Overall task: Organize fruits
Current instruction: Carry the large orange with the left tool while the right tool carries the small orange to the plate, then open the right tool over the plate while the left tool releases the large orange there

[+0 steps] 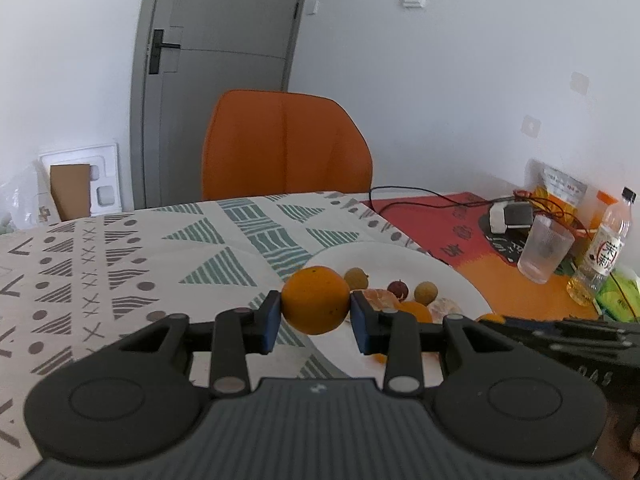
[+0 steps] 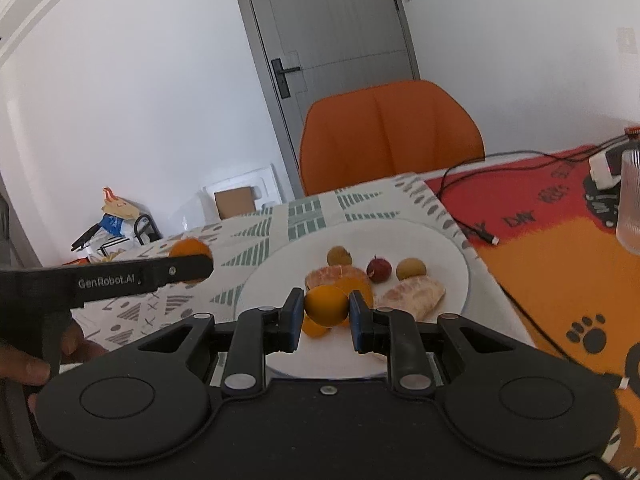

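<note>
I see bright, even, diffuse lighting in both views, with soft shadows only. Fisheye distortion bends the door [image 1: 224,60] frame; corners vignette dark; distant background slightly soft.

The large orange [image 1: 315,300] is deep orange with a few dark specks; the small orange fruit [image 2: 326,306] is brighter; the plate [image 1: 400,258] is plain white; on it lie two tan-yellow round fruits [image 2: 411,269], a dark red one [image 2: 378,269] and pale orange peeled segments [image 2: 412,294]; the surface's cloth [image 1: 120,264] is cream with teal striped triangles and grey dots and crosses (beside it a red-and-orange mat [image 1: 440,220] with black lettering); the chair [image 1: 286,144] is orange; the door [image 1: 224,20] is grey; each tool is black with blue pads [image 1: 273,322].
</note>
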`<state>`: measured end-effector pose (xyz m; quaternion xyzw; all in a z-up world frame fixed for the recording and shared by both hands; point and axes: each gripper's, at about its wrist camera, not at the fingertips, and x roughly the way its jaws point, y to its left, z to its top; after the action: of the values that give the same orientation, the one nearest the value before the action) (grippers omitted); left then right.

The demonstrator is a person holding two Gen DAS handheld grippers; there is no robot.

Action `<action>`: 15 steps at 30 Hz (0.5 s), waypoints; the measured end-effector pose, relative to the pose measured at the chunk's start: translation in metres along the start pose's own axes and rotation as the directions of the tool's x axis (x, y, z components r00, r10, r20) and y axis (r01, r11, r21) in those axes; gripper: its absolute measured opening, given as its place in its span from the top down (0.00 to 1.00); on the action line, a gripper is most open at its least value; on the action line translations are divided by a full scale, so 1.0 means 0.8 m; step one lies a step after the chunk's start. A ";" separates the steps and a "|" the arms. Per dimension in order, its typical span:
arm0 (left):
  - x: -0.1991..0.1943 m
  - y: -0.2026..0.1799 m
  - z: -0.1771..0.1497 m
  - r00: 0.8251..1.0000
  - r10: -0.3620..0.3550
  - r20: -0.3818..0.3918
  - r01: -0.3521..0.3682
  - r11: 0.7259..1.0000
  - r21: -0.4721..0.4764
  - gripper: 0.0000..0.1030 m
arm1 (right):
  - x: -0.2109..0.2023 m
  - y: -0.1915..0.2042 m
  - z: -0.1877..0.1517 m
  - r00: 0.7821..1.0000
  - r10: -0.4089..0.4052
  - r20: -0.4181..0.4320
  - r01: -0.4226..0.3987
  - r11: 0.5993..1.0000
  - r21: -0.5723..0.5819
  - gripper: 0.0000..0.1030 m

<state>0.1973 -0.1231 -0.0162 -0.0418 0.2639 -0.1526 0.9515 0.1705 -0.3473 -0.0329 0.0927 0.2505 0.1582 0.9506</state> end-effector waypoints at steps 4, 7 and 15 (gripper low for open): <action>0.012 -0.005 0.000 1.000 -0.027 -0.011 0.028 1.000 0.008 0.66 | 0.008 -0.002 -0.010 0.999 -0.020 -0.030 0.021 1.000 0.012 0.78; 0.022 -0.008 -0.003 0.998 -0.047 -0.028 0.048 0.999 0.009 0.66 | 0.010 -0.002 -0.013 0.999 -0.032 -0.036 0.032 0.999 0.009 0.77; 0.038 -0.018 -0.008 0.996 -0.067 -0.064 0.068 0.998 0.010 0.65 | 0.004 -0.011 -0.011 0.998 -0.059 -0.013 0.059 0.998 0.009 0.73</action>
<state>0.2146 -0.1464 -0.0343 -0.0399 0.2914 -0.1876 0.9372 0.1711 -0.3535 -0.0442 0.0888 0.2598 0.1293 0.9528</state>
